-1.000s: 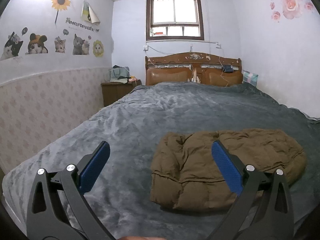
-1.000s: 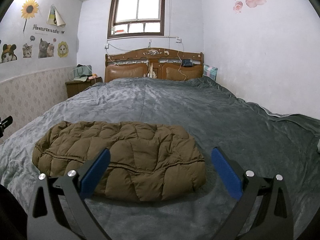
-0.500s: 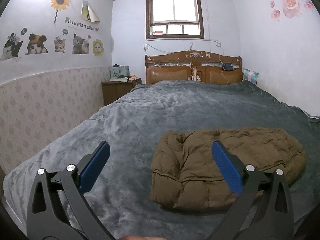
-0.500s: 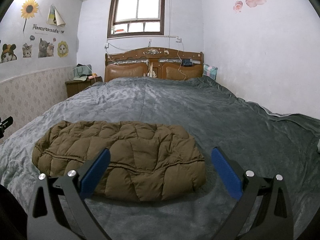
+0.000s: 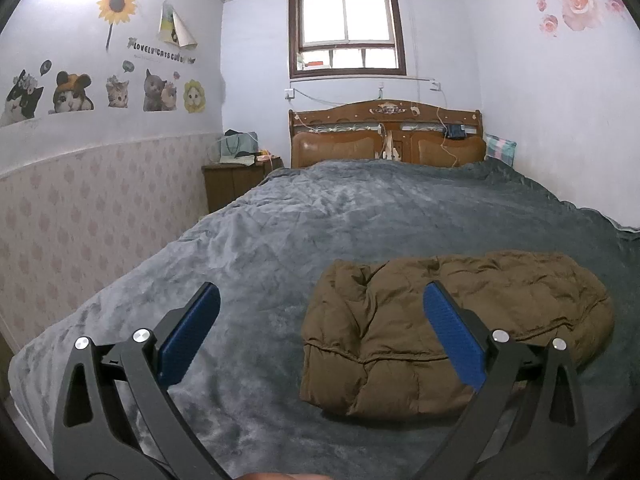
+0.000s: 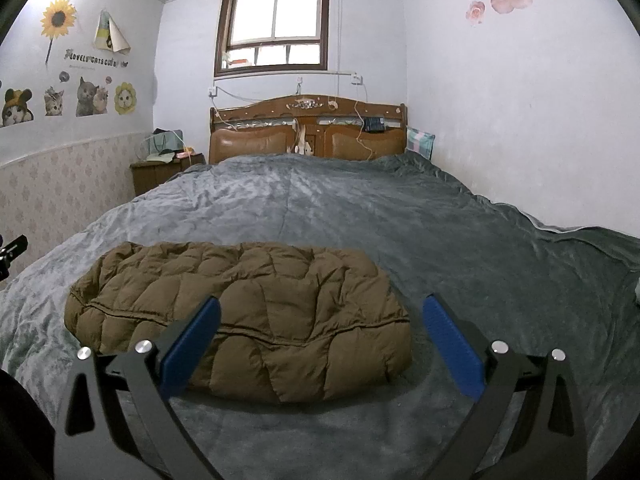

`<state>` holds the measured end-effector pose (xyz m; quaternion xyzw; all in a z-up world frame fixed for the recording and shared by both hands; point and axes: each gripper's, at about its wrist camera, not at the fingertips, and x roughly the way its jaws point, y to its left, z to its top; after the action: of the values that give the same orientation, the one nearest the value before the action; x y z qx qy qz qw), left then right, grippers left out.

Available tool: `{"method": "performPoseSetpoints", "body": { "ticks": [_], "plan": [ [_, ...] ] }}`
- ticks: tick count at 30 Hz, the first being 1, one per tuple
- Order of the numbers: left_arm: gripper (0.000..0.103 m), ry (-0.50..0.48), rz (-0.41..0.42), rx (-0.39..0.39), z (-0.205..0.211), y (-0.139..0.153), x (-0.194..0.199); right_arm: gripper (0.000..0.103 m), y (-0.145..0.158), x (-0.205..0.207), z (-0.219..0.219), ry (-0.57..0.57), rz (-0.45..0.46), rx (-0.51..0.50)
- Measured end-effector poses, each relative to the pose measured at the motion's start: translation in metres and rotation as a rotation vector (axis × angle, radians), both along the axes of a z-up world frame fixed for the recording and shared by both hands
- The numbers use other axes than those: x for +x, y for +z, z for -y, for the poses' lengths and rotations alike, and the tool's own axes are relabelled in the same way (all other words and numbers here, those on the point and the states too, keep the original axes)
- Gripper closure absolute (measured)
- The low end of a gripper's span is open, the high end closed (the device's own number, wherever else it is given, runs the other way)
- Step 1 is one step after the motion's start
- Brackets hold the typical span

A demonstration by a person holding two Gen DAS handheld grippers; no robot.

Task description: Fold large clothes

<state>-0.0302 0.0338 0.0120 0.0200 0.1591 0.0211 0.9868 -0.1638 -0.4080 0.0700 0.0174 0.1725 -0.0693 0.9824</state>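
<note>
A brown quilted down jacket (image 5: 460, 320) lies folded into a compact bundle on the grey bed cover (image 5: 320, 224). In the left wrist view it sits to the right of centre; in the right wrist view the jacket (image 6: 240, 296) sits left of centre. My left gripper (image 5: 320, 320) is open and empty, held above the cover at the jacket's left end. My right gripper (image 6: 320, 328) is open and empty, held above the jacket's right end. Neither gripper touches the jacket.
The bed's wooden headboard (image 5: 388, 136) stands at the far wall under a window. A wooden nightstand (image 5: 236, 180) with bags stands at the far left. Walls close in on both sides. The cover's right edge (image 6: 560, 236) is rumpled.
</note>
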Motion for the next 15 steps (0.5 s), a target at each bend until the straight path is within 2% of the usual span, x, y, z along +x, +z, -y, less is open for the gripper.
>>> {"method": "performPoseSetpoints", "body": {
  "ticks": [15],
  "plan": [
    [0.003,0.001,-0.001,-0.003,0.0007,-0.0005,-0.0012,0.002,0.0016,-0.0014,0.0005,0.000,0.001,-0.002]
  ]
}}
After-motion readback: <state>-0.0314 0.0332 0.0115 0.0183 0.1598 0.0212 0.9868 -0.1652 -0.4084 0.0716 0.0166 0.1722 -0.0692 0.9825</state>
